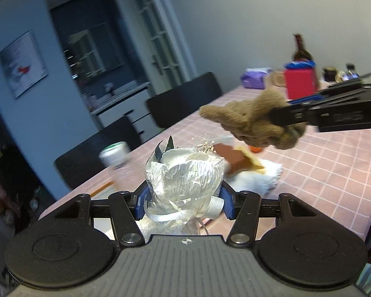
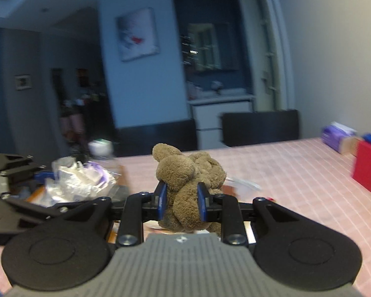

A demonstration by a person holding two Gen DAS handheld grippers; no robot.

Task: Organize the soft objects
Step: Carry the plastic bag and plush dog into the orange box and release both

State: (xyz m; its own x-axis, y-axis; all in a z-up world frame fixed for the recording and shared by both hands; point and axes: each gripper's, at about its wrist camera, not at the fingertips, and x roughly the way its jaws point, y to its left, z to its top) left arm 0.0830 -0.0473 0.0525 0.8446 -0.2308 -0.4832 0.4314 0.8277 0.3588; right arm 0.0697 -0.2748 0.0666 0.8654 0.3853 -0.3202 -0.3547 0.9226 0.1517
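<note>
A: In the left view, the left gripper (image 1: 183, 198) was clamped on a wrapped flower (image 1: 185, 173), lifted clear of the table (image 1: 321, 173), likely for carrying.

B: And the right view?

A: The right gripper (image 2: 181, 201) squeezed a plush toy (image 2: 185, 173); whatever lay beneath was blurred, maybe packets

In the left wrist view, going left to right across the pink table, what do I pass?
White can → wrapped white flower bouquet held in the left gripper → brown plush toy → right gripper gripping that toy.
</note>
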